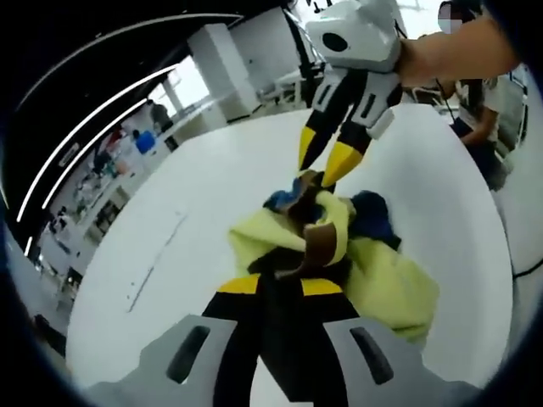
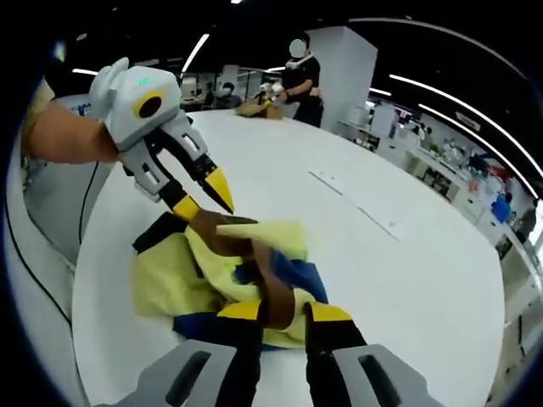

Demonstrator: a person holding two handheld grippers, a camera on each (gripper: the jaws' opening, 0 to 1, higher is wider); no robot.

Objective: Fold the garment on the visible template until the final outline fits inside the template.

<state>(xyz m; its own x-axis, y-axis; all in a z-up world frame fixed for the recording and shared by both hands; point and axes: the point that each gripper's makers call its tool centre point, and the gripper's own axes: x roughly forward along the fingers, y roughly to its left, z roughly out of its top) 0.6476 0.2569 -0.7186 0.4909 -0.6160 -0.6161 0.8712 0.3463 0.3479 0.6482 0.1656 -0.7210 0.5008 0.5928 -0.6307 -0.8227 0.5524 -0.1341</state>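
2 close views face each other across garment [image 1: 339, 254] [image 2: 221, 271] on table [image 1: 212, 186] [image 2: 356, 254].

This is a large open lab or workshop hall. Around the white table [image 2: 407, 254] stand white pillars [image 2: 344, 72], with long strip lights [image 2: 450, 89] on a dark ceiling above it. Beyond the table's far edge sit cluttered workbenches [image 2: 441, 157], and a person [image 2: 299, 80] stands at another bench there.
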